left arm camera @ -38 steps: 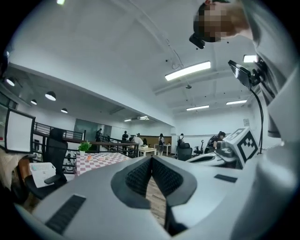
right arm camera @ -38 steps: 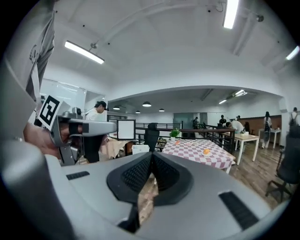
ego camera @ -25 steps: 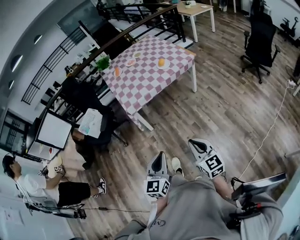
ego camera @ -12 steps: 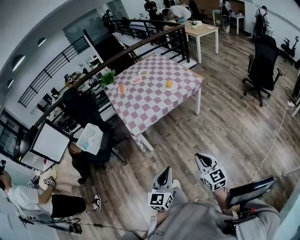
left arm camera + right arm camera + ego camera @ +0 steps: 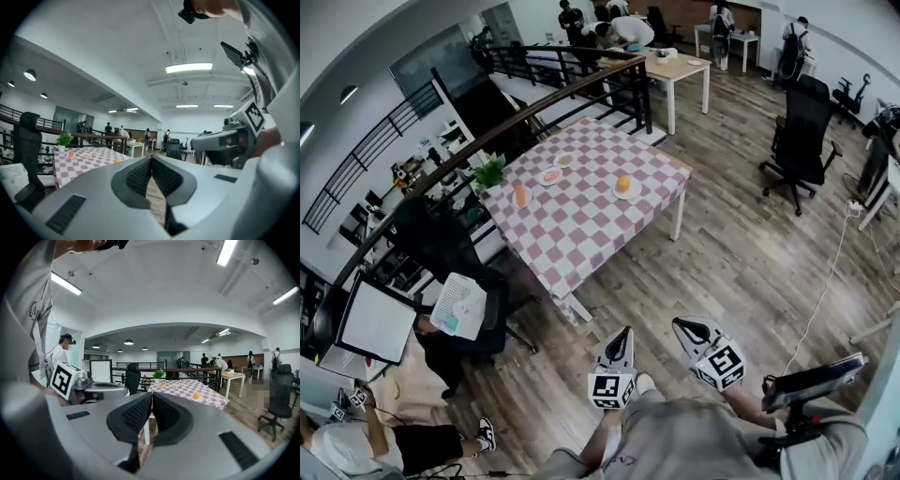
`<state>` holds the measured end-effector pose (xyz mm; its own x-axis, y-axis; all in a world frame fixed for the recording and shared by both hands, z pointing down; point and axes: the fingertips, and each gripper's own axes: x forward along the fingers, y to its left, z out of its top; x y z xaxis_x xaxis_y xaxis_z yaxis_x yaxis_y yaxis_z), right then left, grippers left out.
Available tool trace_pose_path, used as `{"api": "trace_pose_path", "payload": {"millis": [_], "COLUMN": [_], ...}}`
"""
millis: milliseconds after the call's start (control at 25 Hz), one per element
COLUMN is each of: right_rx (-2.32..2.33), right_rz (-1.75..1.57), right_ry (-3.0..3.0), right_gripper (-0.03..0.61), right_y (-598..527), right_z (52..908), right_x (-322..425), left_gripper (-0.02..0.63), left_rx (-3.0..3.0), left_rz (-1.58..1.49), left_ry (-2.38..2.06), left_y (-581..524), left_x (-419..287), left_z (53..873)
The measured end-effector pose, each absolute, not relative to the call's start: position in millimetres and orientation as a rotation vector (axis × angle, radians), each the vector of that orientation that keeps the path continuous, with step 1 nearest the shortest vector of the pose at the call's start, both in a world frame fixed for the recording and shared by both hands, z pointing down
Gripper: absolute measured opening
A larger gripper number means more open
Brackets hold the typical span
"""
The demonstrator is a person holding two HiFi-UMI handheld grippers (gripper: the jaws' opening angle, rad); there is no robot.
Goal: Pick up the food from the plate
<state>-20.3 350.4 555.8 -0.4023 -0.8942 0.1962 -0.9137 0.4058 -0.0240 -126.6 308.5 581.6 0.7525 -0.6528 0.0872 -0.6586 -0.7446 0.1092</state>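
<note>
Left gripper (image 5: 151, 158): jaws together at the tips, nothing between them. Right gripper (image 5: 152, 394): the same, pads meeting, empty. Both are held low in front of the person, side by side, over the wooden floor (image 5: 741, 234).

Food (image 5: 623, 183): a round orange piece on a small white plate (image 5: 623, 194). It sits toward the right side of the table (image 5: 572, 234), which has a checked cloth. Well apart from both grippers.

Hard to make out:
- What the food is; too small in every view.
- Two more small plates (image 5: 550, 176) on the far side of the cloth, with contents showing only as pale pink smudges.
- An orange item (image 5: 520, 195) near the potted plant (image 5: 490, 172); cannot tell what lies under it.
- The person's hands, hidden behind each marker cube (image 5: 609, 389).
- The person's body, cut off at the bottom edge of the head view.

View against view:
- Only the head view shows the tabletop from above and the stretch of floor between grippers and table.
- The left gripper view has the table far left and nearly edge-on, the food a mere speck. The right gripper shows at its right side.
- The right gripper view shows the plate more plainly, at the table's near right corner. It also takes in the black office chair (image 5: 797, 131) at far right and the left gripper at its left.
</note>
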Motion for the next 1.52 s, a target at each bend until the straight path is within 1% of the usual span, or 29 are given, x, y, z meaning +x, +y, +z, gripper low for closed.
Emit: {"api": "trace_pose_path", "payload": {"millis": [200,360,480,640,760,880,1000,1200,1320,1520], "right_rx": [1.68,1.747,1.77,1.759,1.784,1.814,1.823,1.743,1.682,1.597], "right_rz": [0.021,0.066,0.129,0.135,0.182,0.247,0.239,0.205,0.172,0.128], "right_ry": [-2.442,-2.349,-2.316,-2.324,-2.371,-2.398,-2.402,-2.503,-2.55,-2.584], "right_gripper": [0.015,0.015,0.015,0.015,0.015,0.015,0.015,0.015,0.015,0.015], "right_y": [323,318,318,303,284,260,234,196,175,116], "right_z": [512,523,537,538,537,533,532,525,527,541], "right_x": [-22,-18,-23,-29,-37,-45,-50,-69,-76,-69], "left_gripper": [0.009,0.009,0.009,0.009,0.009,0.009,0.009,0.009,0.009,0.009], "left_rx": [2.887,2.838,2.717,2.628,2.684,2.756,2.79,2.698,2.655,2.61], "left_rz": [-0.145,-0.148,-0.11,-0.04,0.021,0.0,-0.118,-0.315,-0.334,-0.27], "left_ry": [-1.123,-1.116,-1.088,-0.96,-0.84,-0.794,-0.869,-1.117,-1.226,-1.377], "left_y": [230,205,216,250,274,270,244,199,179,136], "left_x": [-144,-157,-163,-152,-146,-145,-152,-181,-195,-207], "left_z": [531,549,587,620,625,609,580,540,540,553]}}
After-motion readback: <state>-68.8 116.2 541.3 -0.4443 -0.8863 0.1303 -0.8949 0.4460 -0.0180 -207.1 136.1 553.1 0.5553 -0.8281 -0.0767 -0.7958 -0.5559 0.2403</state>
